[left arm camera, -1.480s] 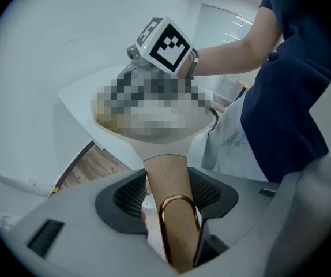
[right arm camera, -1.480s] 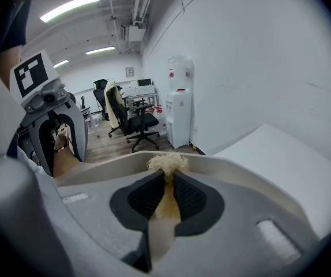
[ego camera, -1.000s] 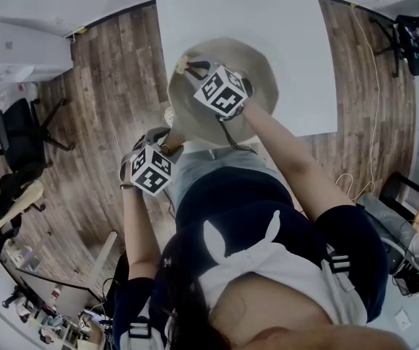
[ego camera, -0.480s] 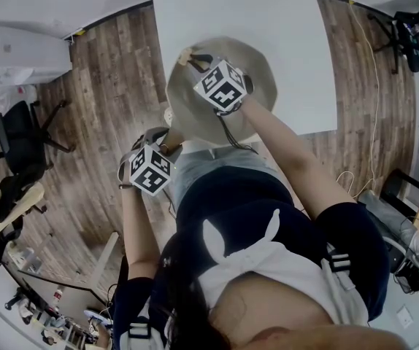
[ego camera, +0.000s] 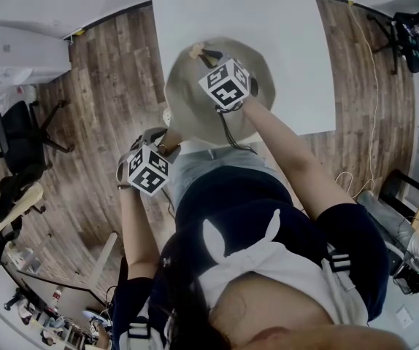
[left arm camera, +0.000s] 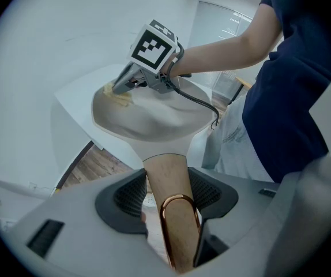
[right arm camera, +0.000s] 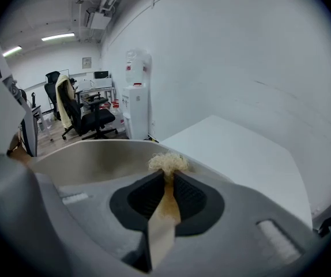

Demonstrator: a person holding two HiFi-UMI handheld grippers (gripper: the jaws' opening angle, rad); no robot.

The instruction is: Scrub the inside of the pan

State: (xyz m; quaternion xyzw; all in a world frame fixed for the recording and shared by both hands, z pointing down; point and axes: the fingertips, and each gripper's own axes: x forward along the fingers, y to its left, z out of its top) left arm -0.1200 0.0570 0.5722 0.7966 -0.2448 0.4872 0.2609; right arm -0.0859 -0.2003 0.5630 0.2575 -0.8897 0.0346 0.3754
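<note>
A round beige pan (ego camera: 195, 100) sits at the near edge of the white table (ego camera: 268, 13); its wooden handle (left arm camera: 166, 183) with a copper loop sticks out over the edge. My left gripper (left arm camera: 166, 178) is shut on that handle, seen in the head view as the left gripper (ego camera: 162, 138) below the pan. My right gripper (ego camera: 204, 55) is shut on the flat wooden handle of a small brush (right arm camera: 164, 212). The brush's pale fibre tuft (right arm camera: 167, 162) rests against the pan's inner wall (right arm camera: 90, 160) near the far left rim. The left gripper view shows the tuft (left arm camera: 118, 97) in the pan (left arm camera: 154, 117).
The white table stretches beyond the pan to a white wall. Wood floor (ego camera: 107, 86) lies to the left, with office chairs (ego camera: 20, 133) and a water dispenser (right arm camera: 135, 97). Another black chair (ego camera: 414, 42) stands far right. The person's body is close behind the pan.
My right gripper and the brush have slid along the pan's far left rim, away from the person and a little to the right, and rolled slightly. The left gripper and the pan stayed put.
</note>
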